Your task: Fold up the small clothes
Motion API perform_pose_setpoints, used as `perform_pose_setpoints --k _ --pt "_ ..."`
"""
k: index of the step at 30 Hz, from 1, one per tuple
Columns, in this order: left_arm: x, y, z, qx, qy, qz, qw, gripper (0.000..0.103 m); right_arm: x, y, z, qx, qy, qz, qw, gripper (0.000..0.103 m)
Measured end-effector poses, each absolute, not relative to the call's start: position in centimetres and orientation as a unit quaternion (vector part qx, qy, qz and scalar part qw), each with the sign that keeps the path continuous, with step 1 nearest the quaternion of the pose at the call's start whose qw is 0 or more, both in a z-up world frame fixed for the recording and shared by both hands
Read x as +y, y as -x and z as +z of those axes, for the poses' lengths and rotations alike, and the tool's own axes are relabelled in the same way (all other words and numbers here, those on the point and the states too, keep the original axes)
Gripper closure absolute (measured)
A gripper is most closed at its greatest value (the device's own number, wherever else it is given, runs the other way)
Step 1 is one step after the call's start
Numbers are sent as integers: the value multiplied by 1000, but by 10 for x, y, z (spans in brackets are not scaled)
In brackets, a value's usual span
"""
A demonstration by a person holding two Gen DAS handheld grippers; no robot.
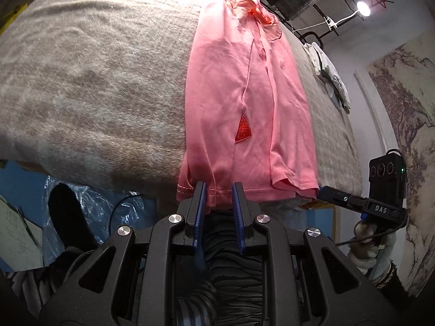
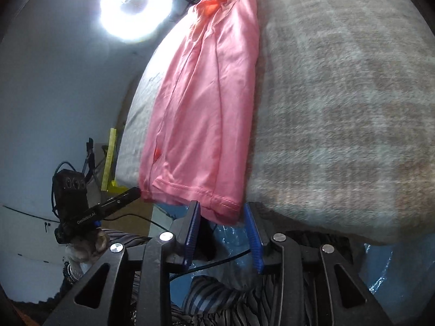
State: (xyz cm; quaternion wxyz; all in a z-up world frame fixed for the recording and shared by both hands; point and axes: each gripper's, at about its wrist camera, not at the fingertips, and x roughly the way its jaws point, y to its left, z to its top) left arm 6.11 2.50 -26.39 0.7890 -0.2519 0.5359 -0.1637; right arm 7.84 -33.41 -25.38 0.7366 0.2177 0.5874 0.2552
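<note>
A pink shirt (image 1: 244, 103) lies folded lengthwise into a long strip on the grey blanket-covered table (image 1: 95, 81), with its hem hanging over the near edge. A red patch (image 1: 243, 133) shows at a fold. My left gripper (image 1: 219, 190) is open with the left hem corner between its blue pads, which stand apart from the cloth. In the right wrist view the shirt (image 2: 201, 103) runs away from me, and my right gripper (image 2: 221, 212) is open around the right hem corner. Each gripper shows in the other's view: the right one (image 1: 326, 193), the left one (image 2: 130, 194).
A white cloth pile (image 1: 330, 73) lies at the far right side of the table. A ring light (image 2: 136, 6) glares at the far end. Blue plastic sheeting (image 1: 89, 201) and cables lie on the floor under the table edge. A yellow post (image 2: 108, 160) stands at the left.
</note>
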Motion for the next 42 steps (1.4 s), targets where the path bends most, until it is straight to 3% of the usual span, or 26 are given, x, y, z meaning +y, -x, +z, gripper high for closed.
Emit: perform_pose_setpoints --k 1,3,7,14,18,23,24,25,26,27,28,34,40,41,42 --pt "23 -62 -264 535 251 -165 790 85 -331 -78 -255 588 -211 257 737 73" --pt "20 -63 -263 533 245 -169 792 97 -328 -80 -254 589 -199 258 740 78" --pt "20 -64 -260 525 238 -169 799 101 -317 -74 -256 592 -189 251 742 101" --pt "33 -55 -249 503 242 -155 815 101 -328 -70 -247 578 -192 255 751 100" --pt "40 -58 -255 510 264 -152 804 77 -335 -67 -244 582 -195 247 749 64" --pt "27 -64 -260 525 254 -168 795 80 -340 -70 -253 595 -218 249 733 69" --pt "22 -65 -260 527 243 -171 797 96 -338 -72 -255 598 -219 250 729 74" --pt "19 -66 -261 528 237 -173 797 103 -336 -73 -257 601 -219 251 727 76" --pt "18 -67 -262 528 240 -176 796 103 -335 -74 -257 599 -216 253 728 81" --pt "18 -67 -261 526 244 -177 795 103 -332 -76 -257 600 -214 261 726 97" --pt "20 -67 -259 522 248 -178 796 103 -330 -77 -258 601 -215 265 722 101" --pt "45 -51 -227 477 254 -166 825 103 -328 -68 -233 580 -203 267 743 103" --pt "44 -58 -249 509 278 -172 796 103 -331 -66 -244 583 -202 258 744 103" --pt "42 -58 -248 511 272 -171 797 100 -327 -65 -248 585 -197 257 744 103" --pt "40 -58 -247 513 265 -174 798 82 -322 -65 -249 586 -190 255 746 103"
